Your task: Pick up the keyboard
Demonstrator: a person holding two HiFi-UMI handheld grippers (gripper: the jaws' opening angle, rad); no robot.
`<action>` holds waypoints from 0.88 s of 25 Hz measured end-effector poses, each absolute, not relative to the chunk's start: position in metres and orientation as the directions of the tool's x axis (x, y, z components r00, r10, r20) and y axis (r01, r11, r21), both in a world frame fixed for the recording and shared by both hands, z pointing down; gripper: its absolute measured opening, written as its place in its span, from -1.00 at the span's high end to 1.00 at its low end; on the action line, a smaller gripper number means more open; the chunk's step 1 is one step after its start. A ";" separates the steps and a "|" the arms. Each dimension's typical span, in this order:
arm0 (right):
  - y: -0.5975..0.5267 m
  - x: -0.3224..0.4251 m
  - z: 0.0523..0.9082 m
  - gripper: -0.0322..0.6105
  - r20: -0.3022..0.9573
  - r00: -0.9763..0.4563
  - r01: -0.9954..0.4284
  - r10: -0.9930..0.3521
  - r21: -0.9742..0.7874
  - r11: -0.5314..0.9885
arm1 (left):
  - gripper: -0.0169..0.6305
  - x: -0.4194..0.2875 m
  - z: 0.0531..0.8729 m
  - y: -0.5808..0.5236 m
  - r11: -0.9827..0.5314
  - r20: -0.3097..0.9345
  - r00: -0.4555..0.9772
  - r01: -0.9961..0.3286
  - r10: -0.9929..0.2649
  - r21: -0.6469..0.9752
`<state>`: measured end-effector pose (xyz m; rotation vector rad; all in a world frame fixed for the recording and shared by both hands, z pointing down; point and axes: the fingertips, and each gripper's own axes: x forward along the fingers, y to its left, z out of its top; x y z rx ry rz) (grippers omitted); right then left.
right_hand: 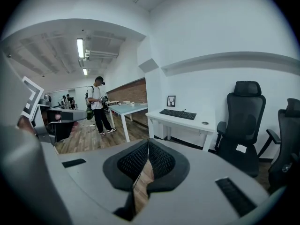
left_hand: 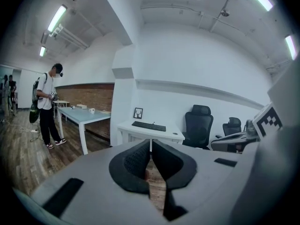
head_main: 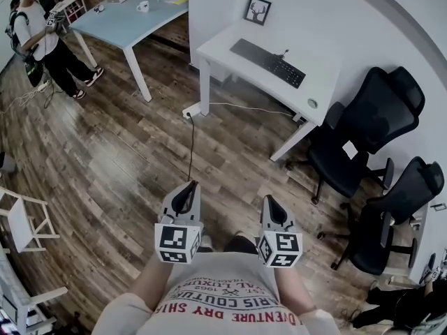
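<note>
Bright, even light from ceiling tubes [left_hand: 56, 18]; strong fisheye bending; dark vignetted corners

The right gripper [right_hand: 148, 142] has its 2 black ribbed jaws pressed together at the tips with nothing between them, and it points across a wood-plank floor [right_hand: 89, 139] toward a white desk [right_hand: 199, 127] against the white wall. On that desk lie a black keyboard [right_hand: 177, 114] and a small round object [right_hand: 205, 123], with a framed picture [right_hand: 171, 101] upright behind them. 2 black office chairs [right_hand: 243, 121] stand right of the desk, while a light-blue table [right_hand: 126, 109] and a standing person [right_hand: 99, 104] are to its left.
</note>
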<state>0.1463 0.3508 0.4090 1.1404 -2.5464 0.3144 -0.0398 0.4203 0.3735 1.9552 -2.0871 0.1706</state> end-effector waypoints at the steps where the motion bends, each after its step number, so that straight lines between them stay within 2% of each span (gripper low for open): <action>1: 0.343 0.144 0.411 0.82 0.389 -0.623 -0.754 -0.679 -0.066 0.653 | 0.84 -0.042 0.375 0.414 0.080 0.283 -0.048 -0.991 -0.958 0.103; 15: 0.169 0.121 0.409 0.82 0.356 -0.683 -0.705 -0.637 -0.097 0.702 | 0.84 -0.060 0.362 0.259 0.160 0.264 -0.142 -0.986 -0.954 0.050; 22: 0.080 0.137 0.404 0.82 0.338 -0.696 -0.691 -0.633 -0.078 0.718 | 0.84 -0.046 0.355 0.172 0.181 0.227 -0.165 -0.982 -0.960 0.050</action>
